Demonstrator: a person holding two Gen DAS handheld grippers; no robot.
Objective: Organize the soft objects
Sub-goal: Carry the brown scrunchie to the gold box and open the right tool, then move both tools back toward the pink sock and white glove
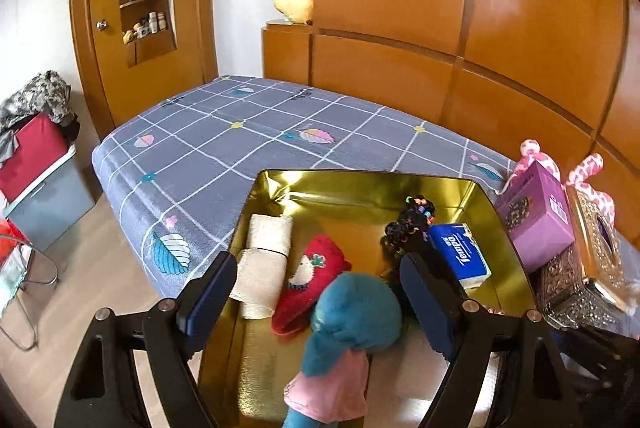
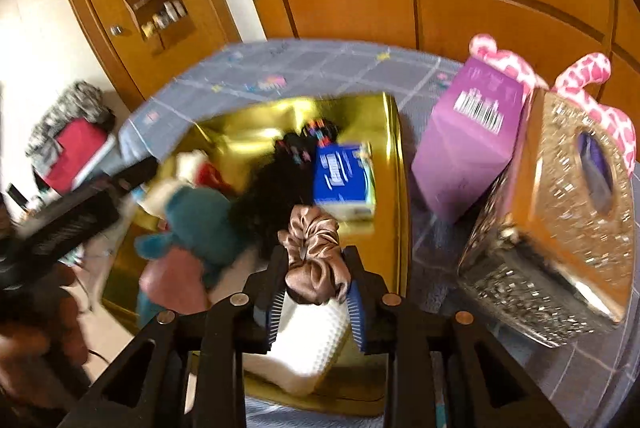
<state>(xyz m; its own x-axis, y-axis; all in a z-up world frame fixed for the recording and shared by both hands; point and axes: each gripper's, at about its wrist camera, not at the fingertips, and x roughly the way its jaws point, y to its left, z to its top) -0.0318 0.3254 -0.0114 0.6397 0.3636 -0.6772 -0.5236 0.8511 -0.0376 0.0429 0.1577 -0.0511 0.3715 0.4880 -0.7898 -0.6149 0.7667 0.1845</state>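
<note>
Holding a brown scrunchie (image 2: 314, 252) between narrow jaws, the right gripper (image 2: 316, 302) hangs above the near gold tray (image 2: 394, 187); release low, beside the tissues (image 2: 344, 183). Left gripper (image 1: 316, 302) stands wide above the blue doll (image 1: 352, 320).

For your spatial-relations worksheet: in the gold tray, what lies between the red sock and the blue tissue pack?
In the left wrist view, a black curly hairpiece lies between the red sock and blue tissue pack.

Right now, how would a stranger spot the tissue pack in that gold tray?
Find the gold tray on the bed. Against its right wall lies the tissue pack, beside a dark beaded hair tie. It is the only blue, printed packet there.
</note>
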